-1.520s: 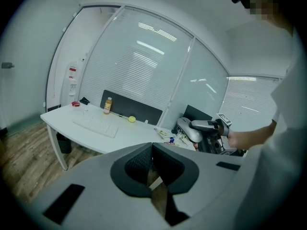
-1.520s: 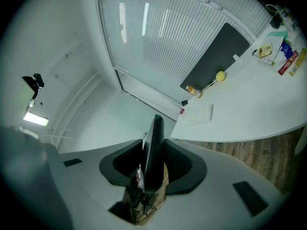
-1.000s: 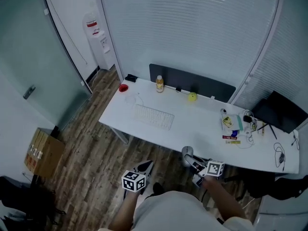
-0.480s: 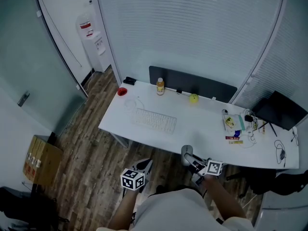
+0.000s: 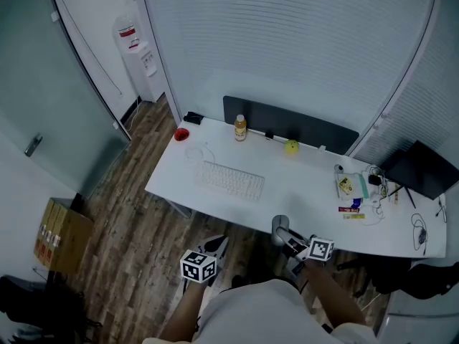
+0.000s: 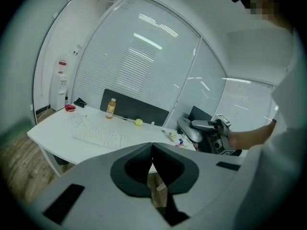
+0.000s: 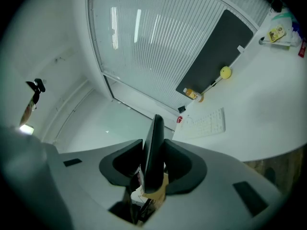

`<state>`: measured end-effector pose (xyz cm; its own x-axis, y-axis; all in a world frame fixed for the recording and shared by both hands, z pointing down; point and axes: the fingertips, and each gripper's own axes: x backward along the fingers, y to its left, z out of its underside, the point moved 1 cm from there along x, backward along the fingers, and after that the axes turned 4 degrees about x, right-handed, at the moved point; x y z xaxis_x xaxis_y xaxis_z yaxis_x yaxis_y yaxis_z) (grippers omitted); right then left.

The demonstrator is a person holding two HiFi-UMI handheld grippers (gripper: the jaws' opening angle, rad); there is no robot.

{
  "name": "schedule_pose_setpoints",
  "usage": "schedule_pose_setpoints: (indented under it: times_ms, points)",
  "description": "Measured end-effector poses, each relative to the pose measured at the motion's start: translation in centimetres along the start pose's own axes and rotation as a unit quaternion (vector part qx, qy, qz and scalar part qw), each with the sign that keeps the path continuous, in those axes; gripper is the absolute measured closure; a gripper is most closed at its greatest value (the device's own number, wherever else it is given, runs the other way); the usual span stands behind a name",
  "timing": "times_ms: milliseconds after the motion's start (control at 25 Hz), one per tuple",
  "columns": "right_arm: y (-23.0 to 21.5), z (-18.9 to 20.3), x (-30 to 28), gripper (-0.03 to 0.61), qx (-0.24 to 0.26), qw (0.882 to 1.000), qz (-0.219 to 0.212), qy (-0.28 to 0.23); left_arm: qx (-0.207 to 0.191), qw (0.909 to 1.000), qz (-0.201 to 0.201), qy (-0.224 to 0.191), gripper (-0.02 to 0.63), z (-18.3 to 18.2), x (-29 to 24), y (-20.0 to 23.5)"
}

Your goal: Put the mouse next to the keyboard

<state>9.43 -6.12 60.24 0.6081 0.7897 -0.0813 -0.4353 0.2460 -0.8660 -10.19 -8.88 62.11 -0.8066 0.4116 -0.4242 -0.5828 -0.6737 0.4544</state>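
A white keyboard [image 5: 231,180] lies on the left half of the white desk [image 5: 301,192]. My right gripper [image 5: 283,236] hovers just in front of the desk's near edge, shut on a grey mouse [image 5: 280,227]. In the right gripper view the mouse [image 7: 152,152] stands edge-on between the jaws, with the keyboard [image 7: 208,123] far ahead. My left gripper [image 5: 215,248] hangs lower left, over the floor, its jaws shut with nothing in them. The left gripper view shows the held mouse [image 6: 189,130] to the right and the keyboard [image 6: 100,137] ahead.
On the desk stand an orange bottle [image 5: 239,127], a yellow ball [image 5: 291,147], a red object [image 5: 181,134] and a dark back panel [image 5: 287,126]. Small clutter and cables [image 5: 355,192] fill the right end. A water dispenser [image 5: 140,59] and a cardboard box [image 5: 61,235] stand at left.
The head view has drifted slightly. Both grippers stay where they were, and the mouse remains in the right gripper.
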Motion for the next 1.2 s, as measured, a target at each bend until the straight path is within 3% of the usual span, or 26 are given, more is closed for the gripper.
schedule_pose_setpoints:
  times_ms: [800, 1200]
  points:
    - [-10.2, -7.4, -6.7, 0.426, -0.010, 0.997, 0.021, 0.079, 0.026, 0.9985, -0.043, 0.023, 0.597, -4.8, -10.1, 4.0]
    - [-17.9, -7.1, -8.2, 0.426, -0.027, 0.987, 0.063, 0.144, 0.054, 0.9949, -0.072, 0.047, 0.597, -4.1, -13.8, 5.0]
